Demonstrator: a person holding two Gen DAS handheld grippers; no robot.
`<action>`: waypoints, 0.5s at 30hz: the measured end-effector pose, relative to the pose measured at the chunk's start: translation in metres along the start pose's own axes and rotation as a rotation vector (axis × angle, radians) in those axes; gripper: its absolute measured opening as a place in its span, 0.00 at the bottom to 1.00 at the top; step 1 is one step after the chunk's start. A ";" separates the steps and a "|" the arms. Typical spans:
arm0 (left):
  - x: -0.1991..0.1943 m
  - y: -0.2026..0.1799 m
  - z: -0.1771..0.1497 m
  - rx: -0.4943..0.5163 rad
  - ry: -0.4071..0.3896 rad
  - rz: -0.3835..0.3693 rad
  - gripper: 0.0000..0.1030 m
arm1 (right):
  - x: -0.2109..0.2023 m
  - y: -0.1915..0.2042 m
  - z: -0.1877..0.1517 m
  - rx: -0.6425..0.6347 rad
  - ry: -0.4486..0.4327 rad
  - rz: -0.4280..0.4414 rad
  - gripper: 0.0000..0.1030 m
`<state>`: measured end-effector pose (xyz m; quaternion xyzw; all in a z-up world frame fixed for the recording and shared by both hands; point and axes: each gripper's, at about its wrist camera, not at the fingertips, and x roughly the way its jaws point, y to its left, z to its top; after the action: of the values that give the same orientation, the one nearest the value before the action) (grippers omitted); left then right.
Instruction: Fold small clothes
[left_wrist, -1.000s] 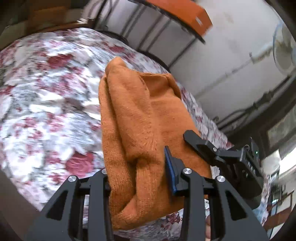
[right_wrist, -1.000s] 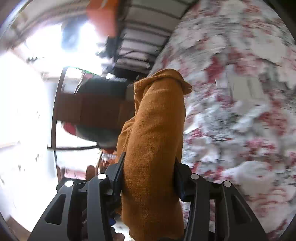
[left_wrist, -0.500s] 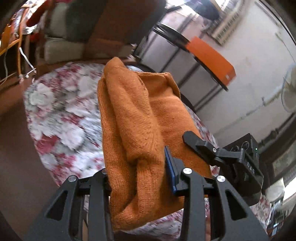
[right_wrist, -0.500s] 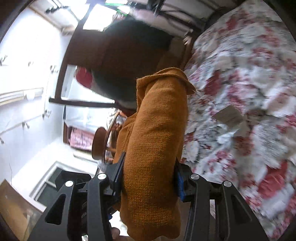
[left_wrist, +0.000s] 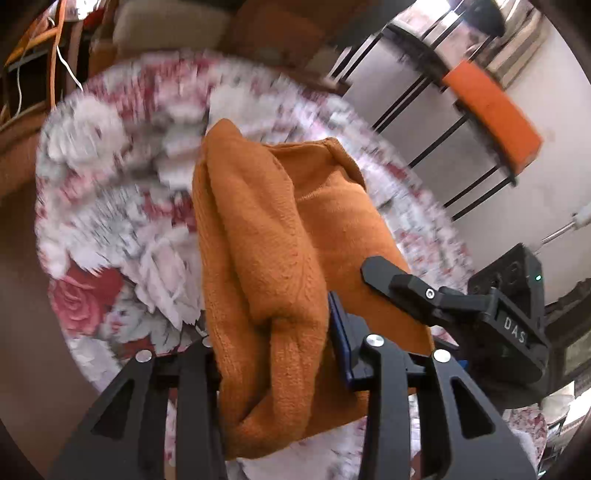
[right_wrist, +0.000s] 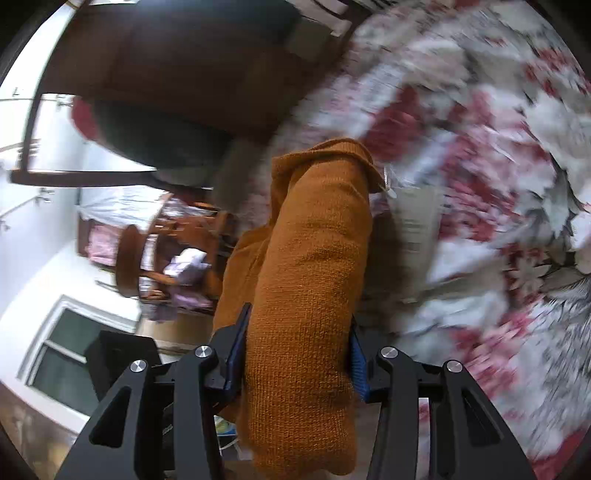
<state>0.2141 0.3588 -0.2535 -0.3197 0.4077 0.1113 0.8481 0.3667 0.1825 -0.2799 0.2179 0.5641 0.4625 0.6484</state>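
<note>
Filling the centre of both views, the folded orange knit garment (left_wrist: 273, 266) hangs above the blurred floral bedspread (left_wrist: 122, 221). The left gripper (left_wrist: 273, 343) and right gripper (right_wrist: 295, 354) each pinch a thick bunch of it between part-open fingers.

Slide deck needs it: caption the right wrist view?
Right gripper clamps a bunched orange knitted garment above a rose-patterned floral bedspread.

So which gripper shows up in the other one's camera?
The right gripper: its black fingers reach onto the orange knit at the right of the left wrist view. The right wrist view shows only its own fingers clamping the knit.
</note>
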 end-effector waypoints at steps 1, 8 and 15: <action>0.013 0.004 -0.004 0.006 0.012 0.019 0.38 | 0.006 -0.012 -0.003 0.004 0.012 -0.034 0.45; 0.041 0.024 -0.014 -0.024 0.047 0.024 0.58 | 0.024 -0.042 -0.010 0.016 0.038 -0.099 0.45; -0.013 0.019 -0.010 -0.052 -0.012 0.125 0.80 | -0.016 -0.004 -0.007 -0.051 -0.057 -0.127 0.55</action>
<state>0.1912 0.3680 -0.2567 -0.3147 0.4185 0.1763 0.8335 0.3625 0.1650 -0.2763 0.1783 0.5463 0.4282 0.6974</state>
